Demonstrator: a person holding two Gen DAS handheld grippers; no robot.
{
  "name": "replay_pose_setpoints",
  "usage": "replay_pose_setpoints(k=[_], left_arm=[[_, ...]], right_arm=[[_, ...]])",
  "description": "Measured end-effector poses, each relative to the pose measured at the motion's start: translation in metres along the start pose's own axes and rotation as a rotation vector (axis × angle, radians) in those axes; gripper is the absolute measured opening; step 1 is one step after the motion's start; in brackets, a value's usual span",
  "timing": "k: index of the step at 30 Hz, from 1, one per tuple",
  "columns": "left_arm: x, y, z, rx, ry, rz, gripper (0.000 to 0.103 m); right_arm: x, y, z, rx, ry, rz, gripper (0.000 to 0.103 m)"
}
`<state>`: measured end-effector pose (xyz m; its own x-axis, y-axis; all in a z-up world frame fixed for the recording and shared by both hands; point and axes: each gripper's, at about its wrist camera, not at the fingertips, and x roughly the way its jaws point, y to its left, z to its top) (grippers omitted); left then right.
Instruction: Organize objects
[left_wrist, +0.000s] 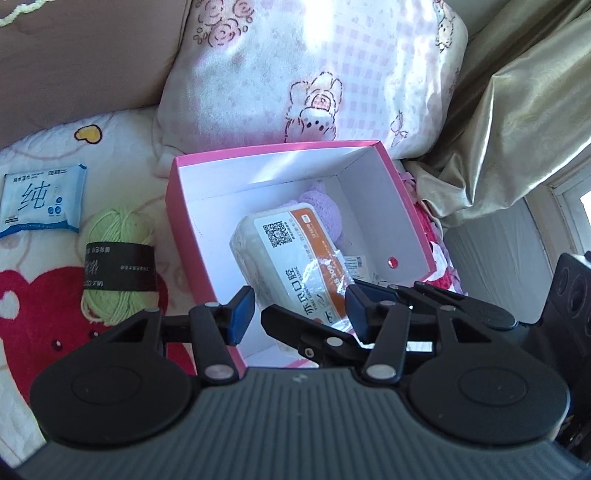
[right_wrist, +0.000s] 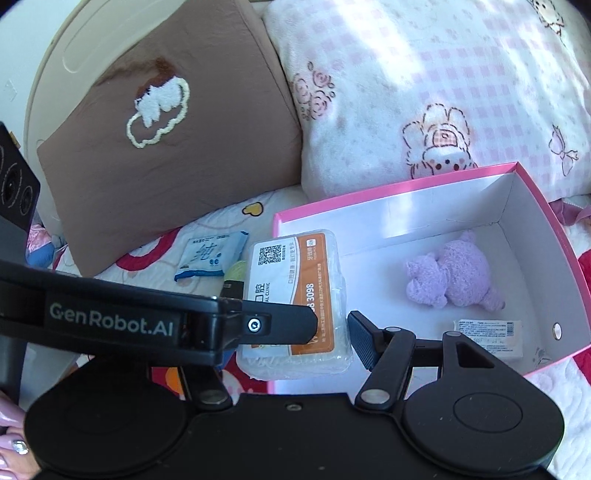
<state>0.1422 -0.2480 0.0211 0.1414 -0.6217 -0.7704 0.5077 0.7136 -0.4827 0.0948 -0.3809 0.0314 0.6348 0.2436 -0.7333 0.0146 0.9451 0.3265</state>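
Note:
A pink box with a white inside (left_wrist: 373, 192) (right_wrist: 524, 206) lies on the bed. It holds a purple plush toy (right_wrist: 454, 277) (left_wrist: 325, 206) and a small flat white packet (right_wrist: 487, 338). A white and orange tissue pack (left_wrist: 291, 258) (right_wrist: 295, 295) is over the box's near left part. My right gripper (right_wrist: 295, 332) is shut on the tissue pack; its left finger is hidden behind the left gripper's body. My left gripper (left_wrist: 295, 310) is open, its blue pads (left_wrist: 242, 314) wide apart on either side of the pack, not touching it. Its body crosses the right wrist view (right_wrist: 147, 321).
A green yarn ball with a black band (left_wrist: 118, 258) (right_wrist: 236, 271) and a blue wet-wipe pack (left_wrist: 40, 199) (right_wrist: 210, 254) lie on the quilt left of the box. A brown pillow (right_wrist: 166, 147) and a pink patterned pillow (left_wrist: 295, 74) stand behind. A gold curtain (left_wrist: 517, 129) hangs at the right.

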Motion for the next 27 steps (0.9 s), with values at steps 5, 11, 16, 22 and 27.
replay_pose_setpoints(k=[5, 11, 16, 22, 27], left_arm=[[0.031, -0.002, 0.014, -0.057, 0.055, 0.014, 0.052], [0.071, -0.012, 0.019, -0.085, 0.114, 0.081, 0.053], [0.101, -0.015, 0.015, -0.123, 0.158, 0.11, 0.051], [0.127, -0.016, 0.008, -0.152, 0.197, 0.129, 0.052], [0.141, -0.011, 0.01, -0.189, 0.196, 0.132, 0.052]], right_arm=[[0.015, -0.02, 0.006, -0.019, 0.024, -0.021, 0.068], [0.039, -0.049, 0.001, -0.011, 0.08, -0.009, 0.067], [0.053, -0.072, -0.012, 0.04, 0.116, -0.013, 0.067], [0.07, -0.091, -0.019, 0.132, 0.19, -0.023, 0.067], [0.081, -0.092, -0.021, 0.133, 0.21, -0.059, 0.066]])
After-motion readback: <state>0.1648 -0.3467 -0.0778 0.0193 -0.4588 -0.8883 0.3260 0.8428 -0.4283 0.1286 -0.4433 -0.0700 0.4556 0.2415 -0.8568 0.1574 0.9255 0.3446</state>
